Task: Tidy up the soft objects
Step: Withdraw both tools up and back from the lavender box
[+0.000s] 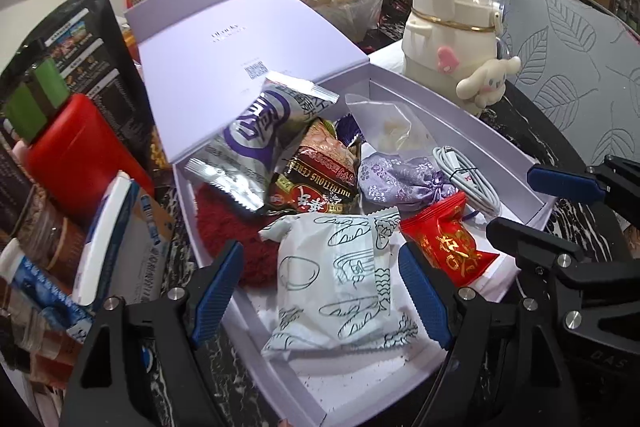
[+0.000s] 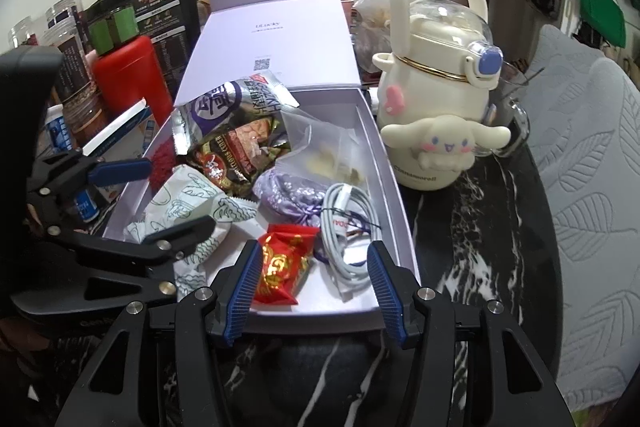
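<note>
We see most soft packets already inside the lavender box (image 1: 420, 95); both tongs, left (image 1: 320, 291) and right (image 2: 316, 291), stand wide and hold nothing.

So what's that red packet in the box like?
The red packet is a small crinkly foil wrapper, sealed and puffy, with gold writing. It lies flat on the floor of the lilac box, near its front edge. The white cable lies right beside it, and the white bread bag sits on its other side. No tongs touch it.
</note>
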### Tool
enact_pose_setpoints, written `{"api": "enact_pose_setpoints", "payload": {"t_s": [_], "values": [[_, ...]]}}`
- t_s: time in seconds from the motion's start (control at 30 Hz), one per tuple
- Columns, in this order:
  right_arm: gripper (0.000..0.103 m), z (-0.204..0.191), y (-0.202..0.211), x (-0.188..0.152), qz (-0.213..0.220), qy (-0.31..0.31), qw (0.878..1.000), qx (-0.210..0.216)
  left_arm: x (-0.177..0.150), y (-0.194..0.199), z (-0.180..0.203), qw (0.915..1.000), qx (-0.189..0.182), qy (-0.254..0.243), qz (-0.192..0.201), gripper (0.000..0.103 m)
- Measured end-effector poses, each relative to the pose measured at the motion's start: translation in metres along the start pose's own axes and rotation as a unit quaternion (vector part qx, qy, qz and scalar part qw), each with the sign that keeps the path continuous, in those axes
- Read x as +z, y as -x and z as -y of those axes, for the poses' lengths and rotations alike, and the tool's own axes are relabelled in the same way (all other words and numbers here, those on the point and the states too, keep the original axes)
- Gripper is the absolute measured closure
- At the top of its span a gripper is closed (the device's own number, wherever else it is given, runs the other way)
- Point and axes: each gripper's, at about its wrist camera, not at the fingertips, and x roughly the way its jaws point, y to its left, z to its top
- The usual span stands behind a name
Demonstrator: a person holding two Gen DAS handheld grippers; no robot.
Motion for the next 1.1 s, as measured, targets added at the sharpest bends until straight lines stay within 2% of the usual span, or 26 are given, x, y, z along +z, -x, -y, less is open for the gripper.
{"api": "enact_pose_setpoints", "payload": {"t_s": [0.23,0.47,0.63,0.9,0.97,1.1], "values": [[0.049,-0.006,0.022,0.002,0.017,0.0,1.0,-0.003,-0.001,0.029,-0.002,0.9997,0.002,0.008,0.022,0.024],[0.049,-0.013,0.055,0.004,0.049,0.005,0.999,-0.013,0.0,0.064,-0.009,0.9979,0.003,0.021,0.061,0.024],[0.048,-0.023,0.079,0.005,0.067,0.01,0.997,-0.022,-0.002,0.093,-0.017,0.9951,0.017,0.033,0.092,0.024],[0.043,-0.036,0.114,0.001,0.094,0.013,0.995,-0.028,-0.013,0.134,-0.025,0.9913,0.017,0.043,0.123,0.024],[0.036,-0.039,0.124,-0.001,0.102,0.011,0.994,-0.031,-0.017,0.144,-0.025,0.9903,0.017,0.044,0.131,0.024],[0.029,-0.044,0.142,-0.006,0.12,0.008,0.992,-0.03,-0.024,0.163,-0.025,0.9878,0.008,0.045,0.149,0.024]]}}
